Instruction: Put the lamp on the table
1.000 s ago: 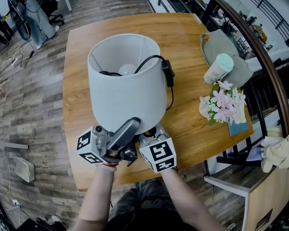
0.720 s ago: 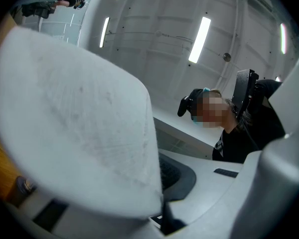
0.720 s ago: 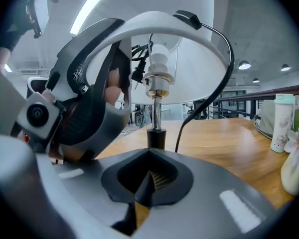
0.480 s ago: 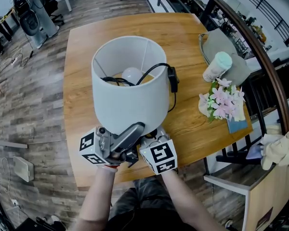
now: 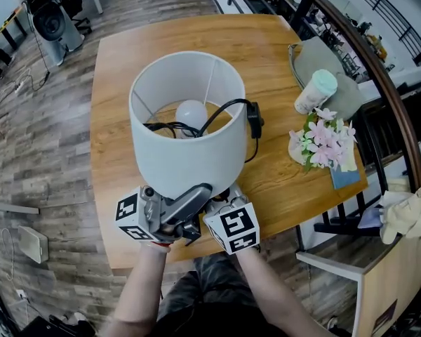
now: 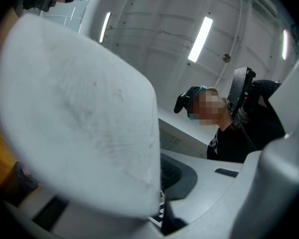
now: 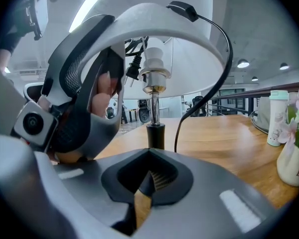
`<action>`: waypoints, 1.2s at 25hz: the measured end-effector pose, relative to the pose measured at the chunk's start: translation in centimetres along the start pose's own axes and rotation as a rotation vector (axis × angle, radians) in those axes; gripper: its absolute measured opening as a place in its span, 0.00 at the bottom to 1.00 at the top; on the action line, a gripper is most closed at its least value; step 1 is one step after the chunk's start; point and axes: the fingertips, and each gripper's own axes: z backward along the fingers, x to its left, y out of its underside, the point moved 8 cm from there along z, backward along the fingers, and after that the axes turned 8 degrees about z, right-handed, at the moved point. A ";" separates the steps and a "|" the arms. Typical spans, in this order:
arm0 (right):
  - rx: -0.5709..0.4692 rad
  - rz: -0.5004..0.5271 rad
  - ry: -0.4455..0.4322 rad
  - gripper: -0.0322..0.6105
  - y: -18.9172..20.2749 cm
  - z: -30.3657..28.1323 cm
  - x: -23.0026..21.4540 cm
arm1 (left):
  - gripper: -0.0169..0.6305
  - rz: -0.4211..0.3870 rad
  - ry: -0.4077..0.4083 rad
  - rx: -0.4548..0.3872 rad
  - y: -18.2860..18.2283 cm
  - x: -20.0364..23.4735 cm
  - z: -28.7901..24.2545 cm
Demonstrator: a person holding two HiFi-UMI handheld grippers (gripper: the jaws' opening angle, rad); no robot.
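A wooden worktop (image 5: 126, 62) stands on a plank floor (image 5: 49, 153). At its near edge the right tongs (image 7: 147, 176) are pressed together with nothing in them, just short of the black stem of the lamp (image 5: 189, 146). Beside them the left tongs (image 5: 196, 195) point upward, pinched on the lower rim of the white shade. The lamp is upright over the worktop's near middle, its base hidden, its black cord (image 5: 251, 118) draped over the shade's top. By the right edge stand a vase of pink flowers (image 5: 321, 142) and, farther back, a mint-capped bottle (image 5: 314, 93).
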 end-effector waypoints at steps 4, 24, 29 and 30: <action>0.012 -0.005 0.005 0.06 0.4 0.3 0.3 | 0.08 0.010 0.001 0.000 0.5 -0.4 0.3; 0.015 -0.025 0.000 0.06 1.8 1.0 1.1 | 0.10 0.026 0.014 0.008 1.8 -1.0 1.1; 0.020 -0.022 0.005 0.06 2.0 1.2 1.1 | 0.13 -0.019 -0.029 0.062 2.1 -0.8 1.1; 0.021 -0.022 0.008 0.06 2.1 1.3 1.1 | 0.13 -0.024 -0.040 0.076 2.4 -0.8 1.2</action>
